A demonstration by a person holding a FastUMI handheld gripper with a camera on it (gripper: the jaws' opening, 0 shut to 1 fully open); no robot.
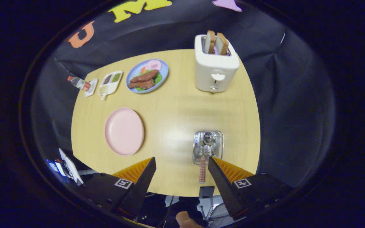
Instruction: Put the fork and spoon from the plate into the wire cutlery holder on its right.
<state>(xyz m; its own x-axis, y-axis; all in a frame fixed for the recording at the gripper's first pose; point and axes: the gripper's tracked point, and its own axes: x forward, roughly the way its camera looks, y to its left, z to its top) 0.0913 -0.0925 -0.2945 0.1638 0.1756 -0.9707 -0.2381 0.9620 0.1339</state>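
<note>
Two utensils seem already in the wire cutlery holder (208, 146), lower right of centre; the pink plate (124, 131), left of centre, lies bare. The gripper (182, 164) is spread, holding nothing. One patterned handle (202, 169) sticks out; a careless finger could tip the holder.

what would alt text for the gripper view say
Seen from above a wooden table, the open gripper holds nothing; a wire cutlery holder with cutlery standing in it sits by the right finger. An empty pink plate lies to its left; beyond are a toaster and a blue plate of food.
</note>
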